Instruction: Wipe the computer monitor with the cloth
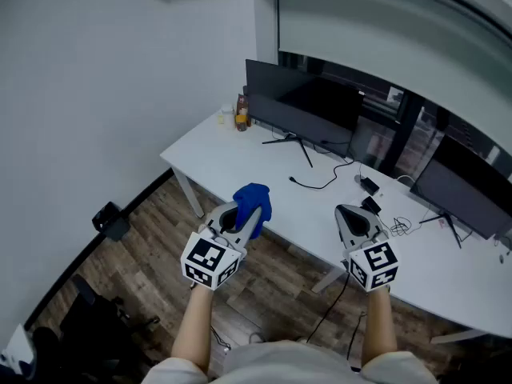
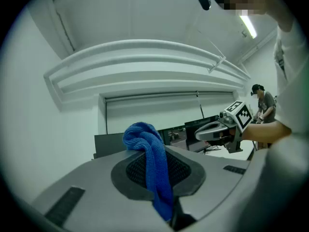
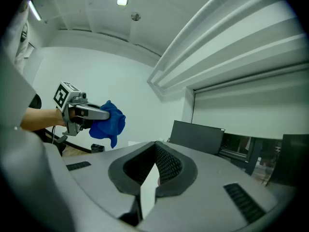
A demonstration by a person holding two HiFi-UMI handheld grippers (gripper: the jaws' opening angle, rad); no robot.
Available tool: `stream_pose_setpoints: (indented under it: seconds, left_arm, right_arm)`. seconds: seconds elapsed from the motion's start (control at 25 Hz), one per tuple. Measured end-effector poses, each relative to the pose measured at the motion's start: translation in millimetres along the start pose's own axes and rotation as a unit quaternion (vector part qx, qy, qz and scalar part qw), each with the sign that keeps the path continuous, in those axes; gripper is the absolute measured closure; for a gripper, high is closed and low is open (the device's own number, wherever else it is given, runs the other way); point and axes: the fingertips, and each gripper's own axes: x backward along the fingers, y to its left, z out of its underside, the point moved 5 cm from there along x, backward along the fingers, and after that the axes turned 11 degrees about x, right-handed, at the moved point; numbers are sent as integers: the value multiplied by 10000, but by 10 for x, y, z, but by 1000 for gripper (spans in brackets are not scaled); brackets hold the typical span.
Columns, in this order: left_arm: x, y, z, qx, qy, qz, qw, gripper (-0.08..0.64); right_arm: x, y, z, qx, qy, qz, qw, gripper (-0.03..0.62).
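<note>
While the left gripper (image 1: 238,214) hangs clamped on the blue cloth (image 1: 254,201) over the desk's (image 1: 216,162) near edge, small bottles (image 1: 240,118), perhaps drinks, crowd its far corner beside the monitor (image 1: 300,102). A loose cable (image 1: 316,185) crosses the open top. The right gripper (image 1: 346,212), jaws together, holds nothing; wood floor (image 1: 160,246) lies below.

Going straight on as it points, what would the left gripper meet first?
Probably the left monitor, its dark screen showing just past the blue cloth in the left gripper; depth is unclear.
</note>
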Motion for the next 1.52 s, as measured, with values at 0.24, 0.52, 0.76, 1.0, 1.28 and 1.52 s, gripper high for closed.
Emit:
stream_pose_setpoints:
  seconds: [0.24, 0.52, 0.76, 1.0, 1.28, 1.52]
  left_arm:
    - [56, 95, 65, -15, -230, -226, 9995, 506]
    - [320, 307, 80, 56, -362, -315, 9988, 505]
    - [626, 675, 217, -61, -154, -448, 9989, 505]
    - [627, 1157, 148, 305, -626, -547, 9961, 503]
    - [57, 1674, 330, -30, -369, -436, 9984, 503]
    - [-800, 2488, 316, 297, -401, -577, 9971, 502]
  right_arm:
    - [-34, -28, -54, -179, -195, 76, 9996, 580]
    - [-115, 137, -199, -249, -365, -113, 9990, 580]
    - [-328, 461, -244, -555, -450, -14, 9974, 580]
    - [-619, 499, -369, -546, -408, 149, 9976, 578]
    - [-1286, 254, -203, -392, -379, 214, 9983, 578]
    - [-2073, -338, -19, -587, -390, 274, 9971, 578]
